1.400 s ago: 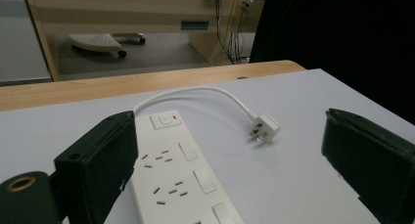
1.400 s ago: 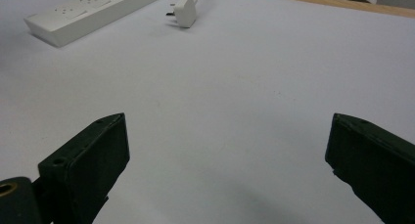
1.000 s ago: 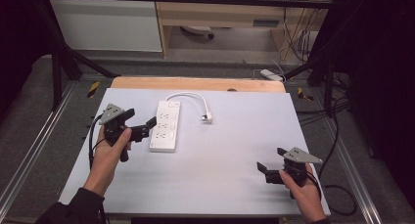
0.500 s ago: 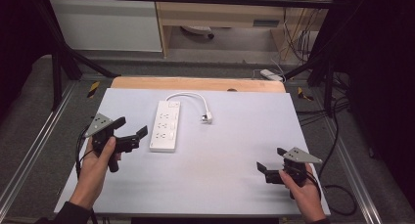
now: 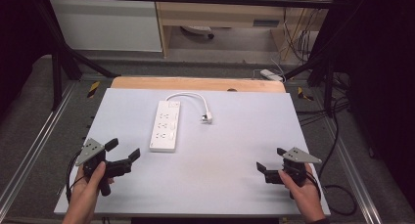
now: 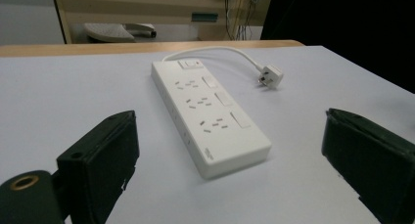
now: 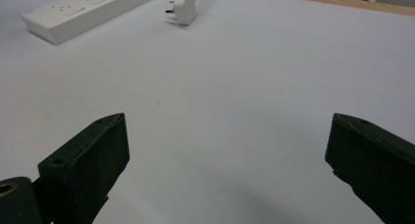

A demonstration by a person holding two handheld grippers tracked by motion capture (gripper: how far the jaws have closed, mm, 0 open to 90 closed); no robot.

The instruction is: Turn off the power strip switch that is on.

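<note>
Nearest the viewer, two hands come in from the bottom edge of the high view, each holding one black two-jaw tool. The left tool [image 5: 122, 152] sits near the front left corner of the pale worktop [image 5: 235, 150], jaws spread wide and holding nothing. The right tool [image 5: 269, 164] sits near the front right corner, also spread wide and empty, well apart from everything else.

Just beyond the left tool, a little toward the middle, lies one white power strip [image 5: 165, 125], flat on the worktop with its sockets facing up. The left gripper view looks straight along it: the strip's near end [image 6: 230, 158] lies between the two open jaws but clear of them, not touched.

Judging by its look, the strip is a rigid plastic block, fairly light, with smooth, somewhat slippery sides. It should not bend or crush. The best hold is probably across its narrow width, jaws on the two long sides near one end or the middle.

From the strip's far end, one white cable [image 5: 188, 94] curves round to one white plug [image 5: 206, 118], which rests on the worktop to the right of the strip. The cable is soft and would trail and drag if the strip were lifted.

Count: two tools, one power strip with three sockets, three rocker switches beside them and a fourth at the far end, one cable, one plug.

Beyond the worktop's far edge runs a wooden strip [image 5: 195, 83].
</note>
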